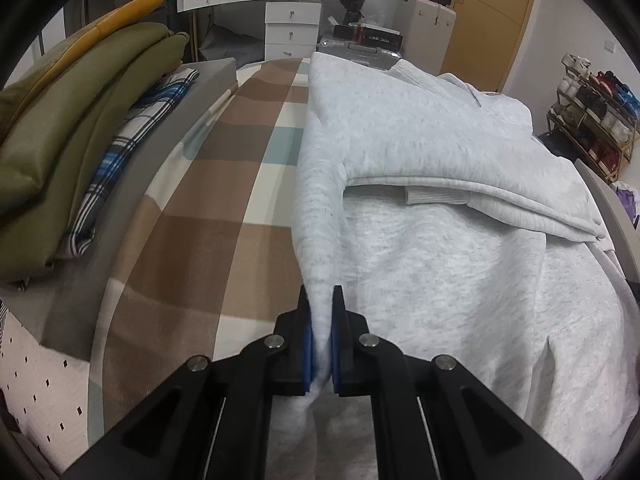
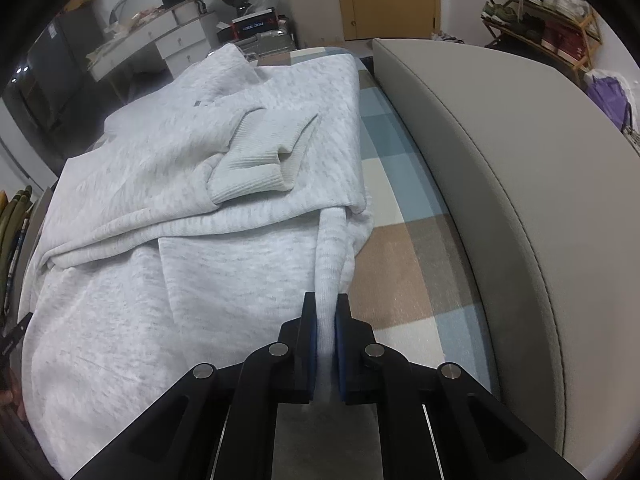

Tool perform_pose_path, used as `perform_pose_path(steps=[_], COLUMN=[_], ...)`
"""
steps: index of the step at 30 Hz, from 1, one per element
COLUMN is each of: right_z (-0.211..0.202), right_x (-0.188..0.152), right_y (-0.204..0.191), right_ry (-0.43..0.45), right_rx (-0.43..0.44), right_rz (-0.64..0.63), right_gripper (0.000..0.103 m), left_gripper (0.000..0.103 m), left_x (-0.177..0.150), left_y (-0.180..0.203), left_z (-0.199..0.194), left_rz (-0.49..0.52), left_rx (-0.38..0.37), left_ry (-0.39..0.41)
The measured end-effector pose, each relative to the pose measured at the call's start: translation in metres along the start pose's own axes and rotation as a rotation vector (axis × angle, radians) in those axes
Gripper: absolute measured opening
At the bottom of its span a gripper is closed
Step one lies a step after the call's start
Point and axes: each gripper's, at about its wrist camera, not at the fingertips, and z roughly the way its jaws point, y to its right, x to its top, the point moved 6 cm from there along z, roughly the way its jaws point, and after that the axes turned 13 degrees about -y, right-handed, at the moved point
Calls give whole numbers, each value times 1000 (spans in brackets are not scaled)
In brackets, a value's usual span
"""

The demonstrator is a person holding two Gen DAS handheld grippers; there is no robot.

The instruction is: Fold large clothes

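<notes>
sweatshirt point(image 1: 420, 240) on bed point(image 1: 208, 216) | left gripper point(image 1: 321, 336), right gripper point(image 2: 324, 344) each pinch its near hem | soft, thick, probably heavy; sags | you hold the corners, lift evenly

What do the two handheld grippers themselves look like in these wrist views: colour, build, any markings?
Both look alike. The left gripper and right gripper are matte black linkage frames with round silver pivot pins, triangular cut-outs in the outer arms and thin bright rails running back toward the camera. Each flat black finger carries a blue pad on its inner face. No cables, lettering or sleeves show.
</notes>
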Motion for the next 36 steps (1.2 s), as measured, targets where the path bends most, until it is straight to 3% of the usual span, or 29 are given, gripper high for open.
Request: perform_pose_path(steps=[6,10,14,24,30,32,36], right_z=[-8,-12,-23,-42,-90,-114,-170], right_x=[-16,-14,-24,-35,-19,-15,-3], right_y=[8,11,10,8,-31,-44,-70], right_ry=[-3,-1,20,51,166,219,319], right_rx=[1,16,43,57,96,116,150], right_rz=[15,35,26,57,-31,-69,-153], right_gripper=[7,14,45,45,47,58,69], left_gripper=[2,6,31,32,33,47,70], left_x=[-16,-15,-22,-22,1,8,25], left_y=[0,-3,-10,-8,12,22,44], left_z=[-7,-7,-10,-20,-71,-94,-143], left_rz=[13,-11,-39,-54,-16,17,80], left_rx=[2,-9,-2,-28,-89,-87,-116], left_ry=[-4,5,-4,16,143,201,299])
